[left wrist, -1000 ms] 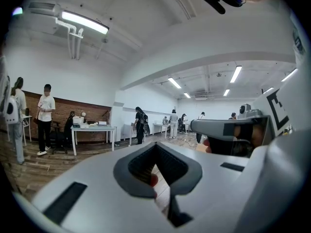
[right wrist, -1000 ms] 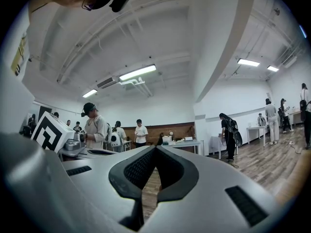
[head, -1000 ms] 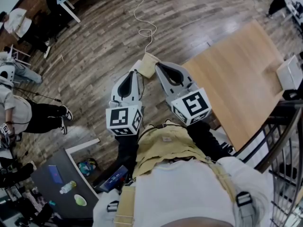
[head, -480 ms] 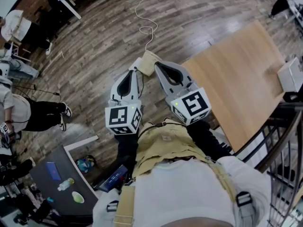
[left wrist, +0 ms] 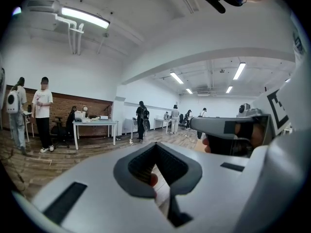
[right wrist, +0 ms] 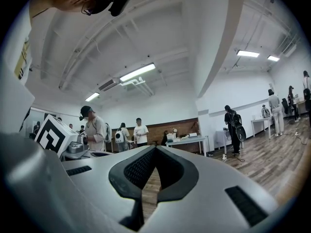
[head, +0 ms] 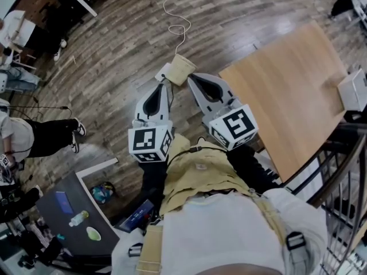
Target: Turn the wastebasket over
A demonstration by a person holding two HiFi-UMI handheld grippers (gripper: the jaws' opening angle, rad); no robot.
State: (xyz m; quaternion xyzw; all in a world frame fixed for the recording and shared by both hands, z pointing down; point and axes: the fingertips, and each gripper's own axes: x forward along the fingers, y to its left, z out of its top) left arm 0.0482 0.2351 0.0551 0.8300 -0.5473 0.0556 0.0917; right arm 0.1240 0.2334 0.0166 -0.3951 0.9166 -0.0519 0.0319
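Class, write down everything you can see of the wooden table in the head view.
The wooden table has a pale, smooth, rectangular top, seen from above at an angle. It stands on the dark plank floor, to the right of the right tongs. A white box sits near its right-hand end. Its legs are hidden.

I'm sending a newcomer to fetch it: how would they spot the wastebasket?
Find the big light wooden table on the dark plank floor. On the floor just off its left corner in the head view sits the wastebasket. It is small and tan, beside a flat white piece, where a looping white cable ends.
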